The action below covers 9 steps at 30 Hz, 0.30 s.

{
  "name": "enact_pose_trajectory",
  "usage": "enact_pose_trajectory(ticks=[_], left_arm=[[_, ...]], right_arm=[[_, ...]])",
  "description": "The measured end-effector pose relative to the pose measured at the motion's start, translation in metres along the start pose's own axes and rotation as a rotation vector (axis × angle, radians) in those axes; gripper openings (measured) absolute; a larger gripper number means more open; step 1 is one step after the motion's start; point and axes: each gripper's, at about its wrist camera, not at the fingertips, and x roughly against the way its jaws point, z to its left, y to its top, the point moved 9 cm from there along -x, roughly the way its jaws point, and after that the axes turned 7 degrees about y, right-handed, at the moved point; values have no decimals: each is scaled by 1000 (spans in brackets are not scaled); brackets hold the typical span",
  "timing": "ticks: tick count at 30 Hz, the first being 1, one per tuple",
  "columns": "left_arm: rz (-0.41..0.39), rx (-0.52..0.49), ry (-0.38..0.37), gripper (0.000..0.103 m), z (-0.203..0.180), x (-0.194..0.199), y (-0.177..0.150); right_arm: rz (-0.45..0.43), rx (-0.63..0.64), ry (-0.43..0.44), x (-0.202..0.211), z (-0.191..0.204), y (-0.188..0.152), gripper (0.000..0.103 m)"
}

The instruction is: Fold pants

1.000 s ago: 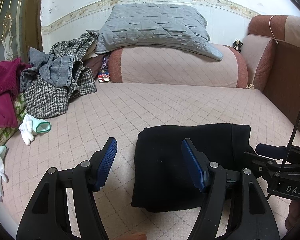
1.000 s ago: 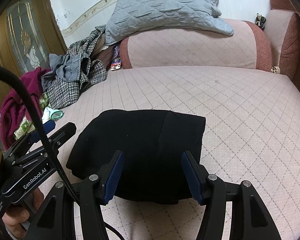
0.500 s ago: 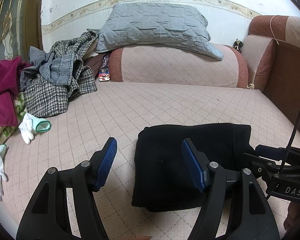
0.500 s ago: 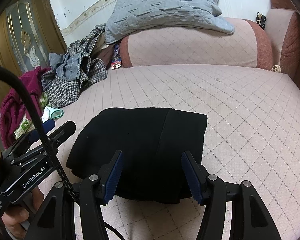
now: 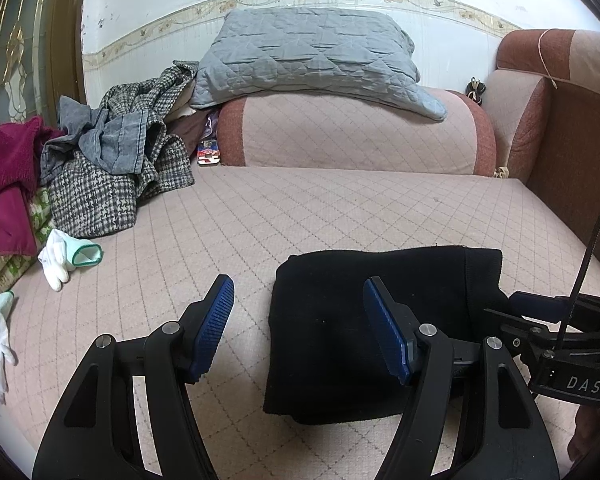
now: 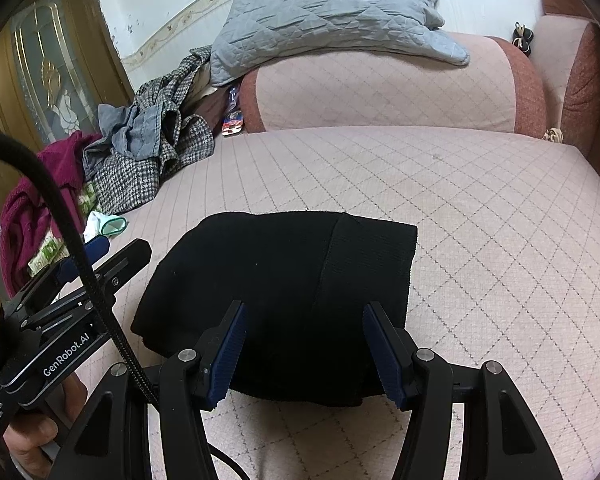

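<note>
Lying folded at lower centre on the quilted sofa seat (image 5: 340, 208), the black pants (image 6: 284, 280) look soft, light and limp; pinch layered edges. Left gripper (image 5: 298, 324) and right gripper (image 6: 302, 350) jaws gape empty.

Matt black knit pants (image 5: 364, 332) on quilted pink cloth sofa (image 5: 340, 216) — soft, unglossy.

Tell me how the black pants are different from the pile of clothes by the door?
The black pants lie flat in a neat folded rectangle; the pile of clothes is crumpled and heaped. The pants are one plain colour; the pile mixes checked, grey-blue and magenta pieces. The pants lie just ahead of both open grippers; the pile lies farther back, on the left. Both rest on the pink quilted sofa.
</note>
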Motion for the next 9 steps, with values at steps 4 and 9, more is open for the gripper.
enact_pose_trajectory(ticks=[4,9], left_arm=[[-12,-5,-6,68,-1,1,1],[1,1,-17,68,-3,3,-1]], right_arm=[[1,0,2,0,-1,0,57],[-2,3,2,2,-1,1,57]])
